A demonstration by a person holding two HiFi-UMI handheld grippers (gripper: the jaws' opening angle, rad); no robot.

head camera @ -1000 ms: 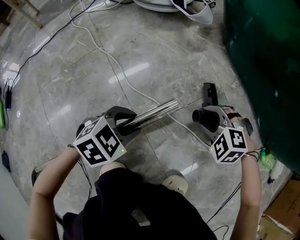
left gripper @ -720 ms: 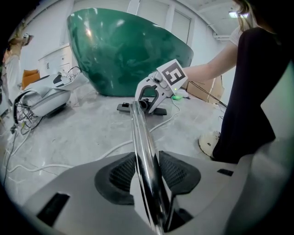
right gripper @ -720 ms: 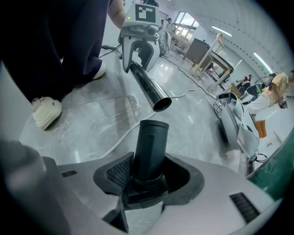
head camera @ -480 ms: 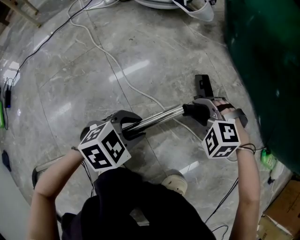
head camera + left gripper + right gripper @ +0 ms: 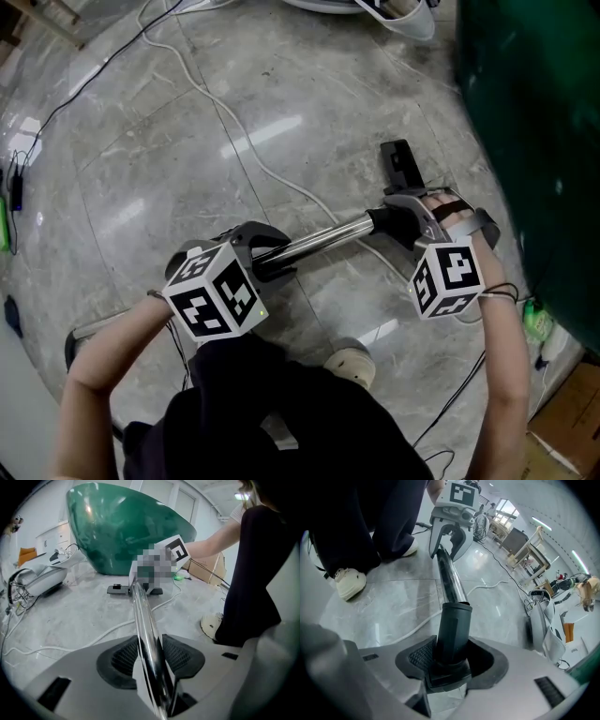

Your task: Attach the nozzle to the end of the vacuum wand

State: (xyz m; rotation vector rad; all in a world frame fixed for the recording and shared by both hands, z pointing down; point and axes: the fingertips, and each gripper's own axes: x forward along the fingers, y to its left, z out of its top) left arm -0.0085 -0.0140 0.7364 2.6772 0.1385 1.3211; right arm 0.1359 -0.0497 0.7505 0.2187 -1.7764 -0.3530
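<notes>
Here, floor: lying grey and glossy under everything.
Vacuum wand: hanging over the floor's middle, between both grippers.
Left gripper: clenching the wand between its 2 jaws.
Right gripper: grasping the nozzle.
Nozzle: its socket is meeting the wand's far end.

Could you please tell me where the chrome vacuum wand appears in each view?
Head view: wand runs diagonally across centre.
Left gripper view: wand rises from bottom centre.
Right gripper view: wand runs up at centre.
Shared landmark: white cable on floor.
</notes>
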